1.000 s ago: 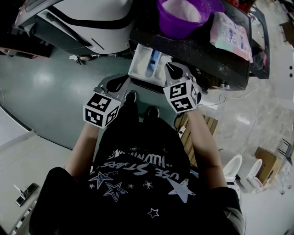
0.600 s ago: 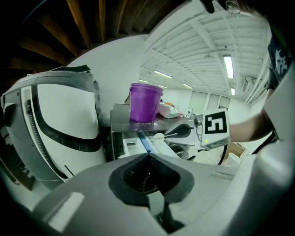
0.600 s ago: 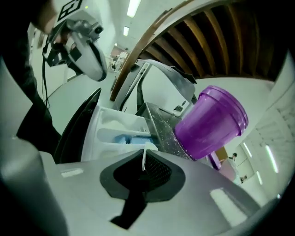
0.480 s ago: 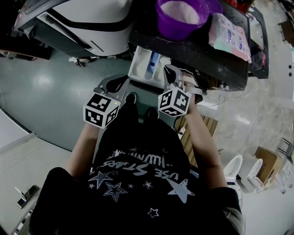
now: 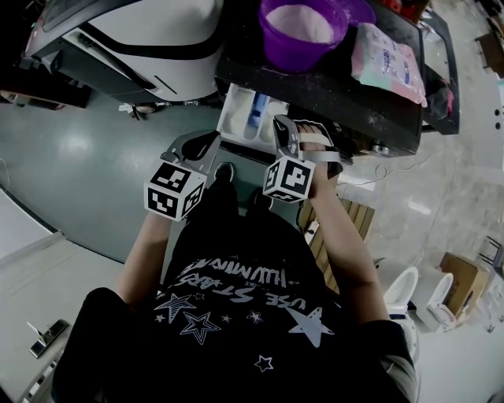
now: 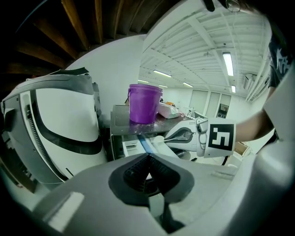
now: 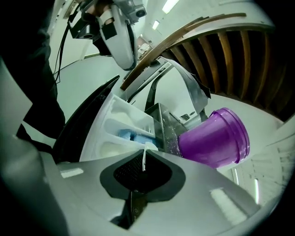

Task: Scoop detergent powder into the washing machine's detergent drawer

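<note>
1. Head view.
   - The left gripper [image 5: 198, 144] hangs low, to the left of the drawer [image 5: 236, 112]. The right gripper [image 5: 282, 126] is at the drawer's near right corner.
   - Drawer: white moulded plastic, pulled out, with open compartments and a blue insert.
   - Above it is a dark top dusted with powder. On this stands the tub [image 5: 293, 49], which is purple, round and glossy, with white powder [image 5: 303, 20] heaped inside.
   - Beside the tub lies a soft printed pouch [image 5: 386, 53].
   - Washer [image 5: 157, 24]: curved white shell with black trim.
2. Left gripper view.
   - The ribbed dark pads are pressed together with nothing between them.
   - Ahead, the tub [image 6: 145, 105] stands above the drawer [image 6: 131, 148].
3. Right gripper view.
   - The pads pinch a thin white strip [image 7: 144, 159], seen edge-on. It is probably the scoop's handle; no bowl shows.
   - The drawer [image 7: 115, 126] lies just beyond the tips, with the tub [image 7: 214, 138] to the right.
   - The scene looks rolled, so the wrist is likely turned.
4. Step, as judged: tipping powder into the drawer.
   - Keep the tips low over an open compartment, not the blue insert.
   - Roll slowly so that the fine powder does not drift.
   - Grip firmly, because a thin, smooth strip may swivel.
</note>
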The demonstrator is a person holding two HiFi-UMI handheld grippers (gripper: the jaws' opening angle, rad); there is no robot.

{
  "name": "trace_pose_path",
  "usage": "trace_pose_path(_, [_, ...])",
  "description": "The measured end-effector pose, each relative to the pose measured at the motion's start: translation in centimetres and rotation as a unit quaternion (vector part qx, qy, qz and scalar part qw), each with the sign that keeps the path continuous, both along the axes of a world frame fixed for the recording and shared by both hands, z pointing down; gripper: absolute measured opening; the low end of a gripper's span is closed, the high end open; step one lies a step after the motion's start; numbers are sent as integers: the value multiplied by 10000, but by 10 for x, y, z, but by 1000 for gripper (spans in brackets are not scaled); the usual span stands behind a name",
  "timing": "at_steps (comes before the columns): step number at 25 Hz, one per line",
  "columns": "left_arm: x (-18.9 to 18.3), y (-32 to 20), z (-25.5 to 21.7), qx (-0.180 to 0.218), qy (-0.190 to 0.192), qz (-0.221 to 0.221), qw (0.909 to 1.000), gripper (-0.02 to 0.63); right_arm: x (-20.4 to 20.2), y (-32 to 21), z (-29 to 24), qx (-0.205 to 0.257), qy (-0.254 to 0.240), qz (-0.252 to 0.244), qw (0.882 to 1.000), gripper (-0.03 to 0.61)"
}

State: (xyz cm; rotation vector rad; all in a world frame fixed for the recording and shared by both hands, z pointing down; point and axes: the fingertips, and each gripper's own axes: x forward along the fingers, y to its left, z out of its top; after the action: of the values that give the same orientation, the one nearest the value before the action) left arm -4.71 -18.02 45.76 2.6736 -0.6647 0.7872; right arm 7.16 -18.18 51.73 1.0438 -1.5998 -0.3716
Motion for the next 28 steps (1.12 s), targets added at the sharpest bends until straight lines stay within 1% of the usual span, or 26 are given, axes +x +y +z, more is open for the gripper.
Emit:
trace_pose_path(3, [2, 7, 2, 17, -17, -114, 9999, 2, 0, 2, -2, -15, -284, 86, 9996, 37])
trace_pose_path(5, [3, 13, 3, 41, -38, -200, 9998, 2, 3, 3, -3, -8, -610, 181, 9980, 37])
trace_pose_path(7, [4, 20, 6, 31, -32, -313, 9995, 2, 6, 6, -6, 13, -1086, 361, 9934, 37])
trace_pose_path(9, [5, 27, 7, 2, -5, -443, 9990, 2, 10, 11, -11, 12, -1679, 577, 9841, 37])
trace_pose_path(11, [7, 34, 7, 2, 13, -533, 9986, 2, 13, 17, -16, -64, -2340, 783, 9690, 37])
trace_pose_path(12, [9, 36, 7, 15, 24, -558, 9984, 2, 13, 19, -18, -151, -2706, 888, 9585, 37])
trace_pose_path(13, [10, 37, 5, 31, 42, -576, 9983, 2, 13, 22, -20, -260, -3101, 1000, 9451, 37])
trace_pose_path(15, [11, 40, 3, 57, 81, -605, 9981, 2, 13, 27, -23, -442, -3858, 1222, 9134, 37])
trace_pose_path(16, [11, 42, 3, 60, 94, -615, 9980, 2, 13, 30, -25, -497, -4140, 1317, 8993, 37])
trace_pose_path(17, [11, 43, 3, 58, 100, -623, 9980, 2, 13, 32, -25, -538, -4340, 1395, 8884, 37])
trace_pose_path(23, [5, 47, 2, 65, 157, -655, 9977, 2, 13, 42, -24, -721, -5068, 1660, 8428, 35])
trace_pose_path(25, [0, 50, 1, 63, 216, -692, 9973, 2, 10, 47, -24, -736, -5208, 1736, 8326, 35])
trace_pose_path(28, [-14, 59, 1, 35, 286, -747, 9968, 2, 2, 54, -26, -772, -5332, 1804, 8229, 35])
